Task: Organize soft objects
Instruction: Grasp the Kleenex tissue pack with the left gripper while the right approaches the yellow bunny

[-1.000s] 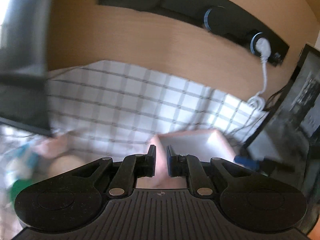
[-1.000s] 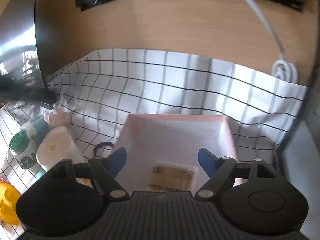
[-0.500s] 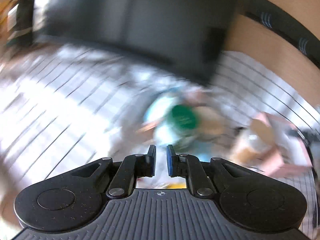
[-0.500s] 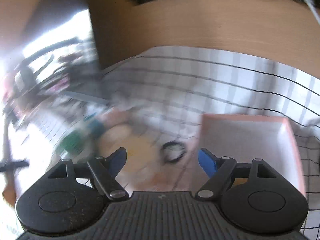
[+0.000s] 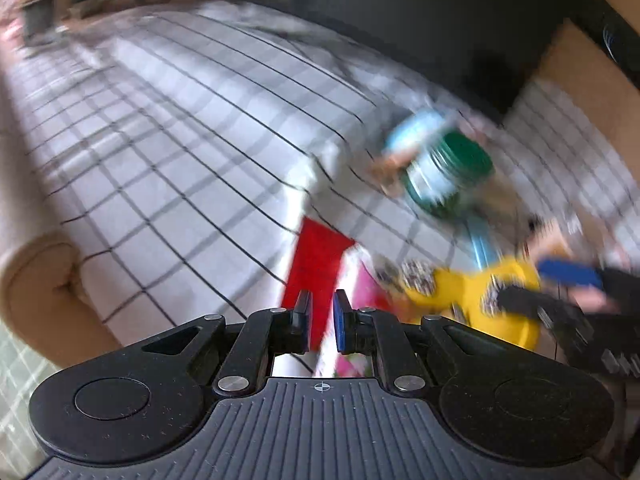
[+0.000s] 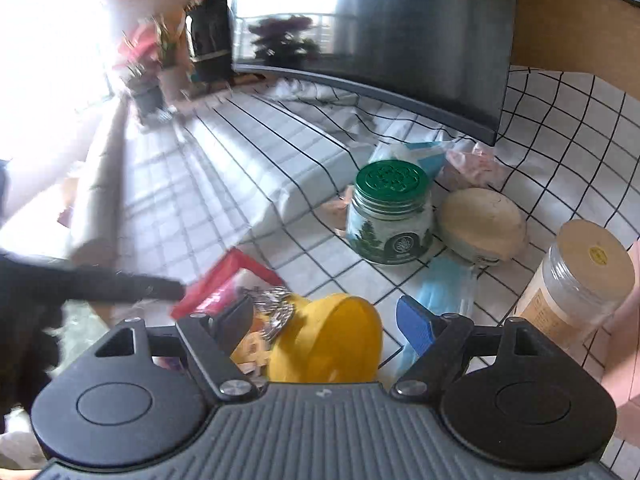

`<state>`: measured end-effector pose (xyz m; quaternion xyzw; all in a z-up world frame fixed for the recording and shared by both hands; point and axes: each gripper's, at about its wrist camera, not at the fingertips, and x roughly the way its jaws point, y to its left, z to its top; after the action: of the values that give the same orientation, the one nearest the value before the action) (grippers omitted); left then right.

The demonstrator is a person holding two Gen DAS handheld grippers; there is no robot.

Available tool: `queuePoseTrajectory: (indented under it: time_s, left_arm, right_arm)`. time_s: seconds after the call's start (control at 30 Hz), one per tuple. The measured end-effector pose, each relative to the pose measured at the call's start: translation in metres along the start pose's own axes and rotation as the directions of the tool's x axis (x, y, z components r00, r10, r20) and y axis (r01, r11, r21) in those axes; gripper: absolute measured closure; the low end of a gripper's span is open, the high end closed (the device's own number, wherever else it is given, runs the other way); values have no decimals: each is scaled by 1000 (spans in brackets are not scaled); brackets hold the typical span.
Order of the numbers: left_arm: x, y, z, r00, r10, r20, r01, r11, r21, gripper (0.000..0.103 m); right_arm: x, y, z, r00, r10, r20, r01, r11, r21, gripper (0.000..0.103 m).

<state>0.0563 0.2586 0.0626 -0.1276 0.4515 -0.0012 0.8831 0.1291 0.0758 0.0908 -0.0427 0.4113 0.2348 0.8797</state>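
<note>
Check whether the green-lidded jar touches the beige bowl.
Apart. The right wrist view shows checked cloth between the green-lidded jar and the beige bowl.

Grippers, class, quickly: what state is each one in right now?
Left gripper: jaws closed, holding nothing.
Right gripper: jaws open, holding nothing, above the yellow bowl.

Around the jar (image 6: 390, 216) with its dark green lid, you have a white cloth (image 6: 304, 216) ruled in thin black checks, a pale blue face mask (image 6: 442, 286) just beside it, a yellow bowl (image 6: 332, 340) nearer you, and a red packet (image 6: 228, 280) left of that.
</note>
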Motion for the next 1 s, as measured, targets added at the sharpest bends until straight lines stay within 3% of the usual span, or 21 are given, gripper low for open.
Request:
queuePoseTrajectory:
  time_s: [0.2, 0.3, 0.4, 0.63, 0.8, 0.93, 1.0]
  left_arm:
    - [0, -35, -16, 999, -20, 29, 13, 976, 215, 91]
    - [11, -55, -24, 998, 47, 39, -57, 945, 322, 90]
    - [18, -67, -29, 996, 77, 41, -86, 933, 348, 90]
    - [29, -89, -38, 999, 26, 18, -31, 911, 412, 90]
    - [24, -98, -42, 998, -49, -24, 55, 888, 456, 86]
    - [11, -107, -47, 998, -27, 60, -5, 877, 481, 86]
    - [13, -109, -47, 999, -26, 38, 5, 873, 487, 85]
  right_arm:
    - [-18, -29, -18, 991, -133, -3, 133, 990, 57, 24]
    - [-31, -52, -33, 965, -262, -16, 262, 962, 82, 24]
    - [-43, -78, -49, 942, -331, -61, 336, 933, 127, 24]
    - [-72, -95, -96, 954, -297, -35, 298, 933, 202, 24]
    - [-77, -99, -123, 964, -265, -26, 262, 929, 260, 24]
    - [-68, -97, -131, 964, -260, -56, 265, 927, 266, 24]
    - [-64, -94, -137, 960, -275, -51, 278, 926, 256, 24]
